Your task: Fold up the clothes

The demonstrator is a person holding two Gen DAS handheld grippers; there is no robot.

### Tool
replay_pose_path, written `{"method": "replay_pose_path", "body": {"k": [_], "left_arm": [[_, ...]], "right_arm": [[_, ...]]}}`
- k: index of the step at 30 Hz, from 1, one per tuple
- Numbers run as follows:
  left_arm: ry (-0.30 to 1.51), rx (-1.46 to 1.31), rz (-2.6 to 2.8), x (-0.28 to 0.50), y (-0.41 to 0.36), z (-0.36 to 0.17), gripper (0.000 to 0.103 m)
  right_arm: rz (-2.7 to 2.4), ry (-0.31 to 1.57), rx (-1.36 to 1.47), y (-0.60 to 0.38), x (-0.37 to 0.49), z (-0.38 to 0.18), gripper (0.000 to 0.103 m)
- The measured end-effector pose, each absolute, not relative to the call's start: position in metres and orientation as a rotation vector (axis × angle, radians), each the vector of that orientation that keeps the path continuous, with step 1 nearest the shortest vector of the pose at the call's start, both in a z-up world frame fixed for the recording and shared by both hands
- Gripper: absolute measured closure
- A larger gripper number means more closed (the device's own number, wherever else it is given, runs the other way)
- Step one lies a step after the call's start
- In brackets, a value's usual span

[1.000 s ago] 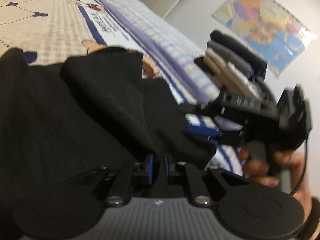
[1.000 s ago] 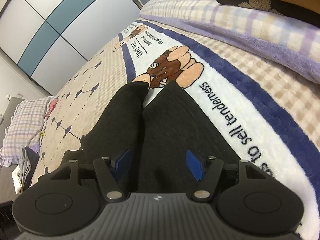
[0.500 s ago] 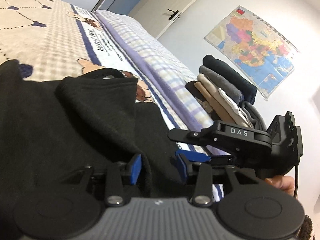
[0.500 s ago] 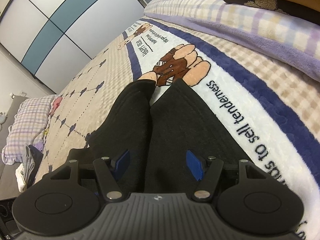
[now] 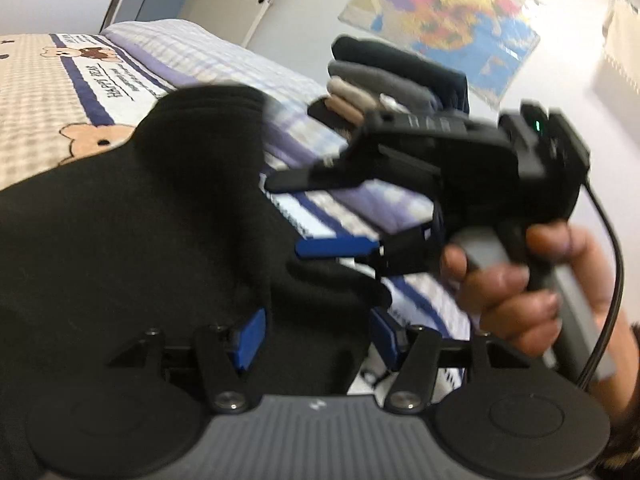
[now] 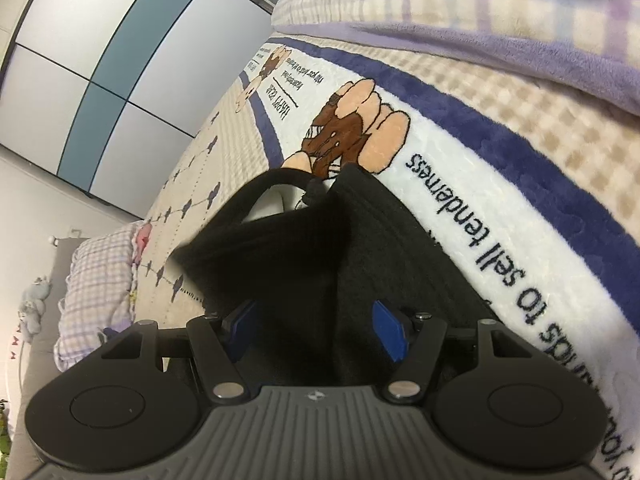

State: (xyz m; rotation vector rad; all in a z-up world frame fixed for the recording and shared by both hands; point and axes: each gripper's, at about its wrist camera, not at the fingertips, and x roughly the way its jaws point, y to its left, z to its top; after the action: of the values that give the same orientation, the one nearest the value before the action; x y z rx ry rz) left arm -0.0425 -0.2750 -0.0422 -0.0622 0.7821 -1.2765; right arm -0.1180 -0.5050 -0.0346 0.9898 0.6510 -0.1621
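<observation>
The black garment (image 5: 132, 248), a soft, matte knit with a fine ribbed texture, lies on the bed blanket (image 5: 36, 112), with one rounded fold humped up above the flat part and casting a deep crease down its middle. In the right wrist view the same black garment (image 6: 320, 264) shows a loop-shaped edge lifted off the blanket at its far end, just below the printed brown-and-peach bear figure (image 6: 352, 124).

The left tool (image 5: 316, 336) has just been opening: its blue pads stand spread, with dark cloth lying between them but neither pad pressing on it. The right tool (image 6: 316, 328) is also spread, its blue pads on either side of the garment's central crease, not pinching it. In the left wrist view the right tool (image 5: 332, 216) hangs beside the garment's right edge, held by a hand (image 5: 516, 280) around its grey grip.

The blanket is plush, with a beige check, a navy band and a white strip of printed text (image 6: 500, 248). Beyond the garment's right edge lies a lilac plaid pillow or quilt (image 5: 224, 56), and past that a stack of folded clothes (image 5: 396, 80) in black, grey and beige. To the garment's left the blanket runs open and bare. A blurred map (image 5: 444, 28) hangs on the wall.
</observation>
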Motion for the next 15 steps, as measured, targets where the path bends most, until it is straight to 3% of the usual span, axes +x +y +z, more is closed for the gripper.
{"method": "replay_pose_path", "body": {"k": [8, 12, 15], "left_arm": [[0.812, -0.080, -1.183, -0.045, -0.230, -0.035, 0.043], [0.804, -0.055, -1.104, -0.056, -0.186, -0.024, 0.041], [0.794, -0.039, -1.041, -0.063, -0.152, -0.018, 0.039]], "right_arm": [[-0.233, 0.638, 1.014, -0.515, -0.125, -0.045, 0.038], [-0.297, 0.651, 1.001, -0.517, -0.123, -0.055, 0.053], [-0.313, 0.646, 0.965, -0.513, -0.120, -0.054, 0.054]]}}
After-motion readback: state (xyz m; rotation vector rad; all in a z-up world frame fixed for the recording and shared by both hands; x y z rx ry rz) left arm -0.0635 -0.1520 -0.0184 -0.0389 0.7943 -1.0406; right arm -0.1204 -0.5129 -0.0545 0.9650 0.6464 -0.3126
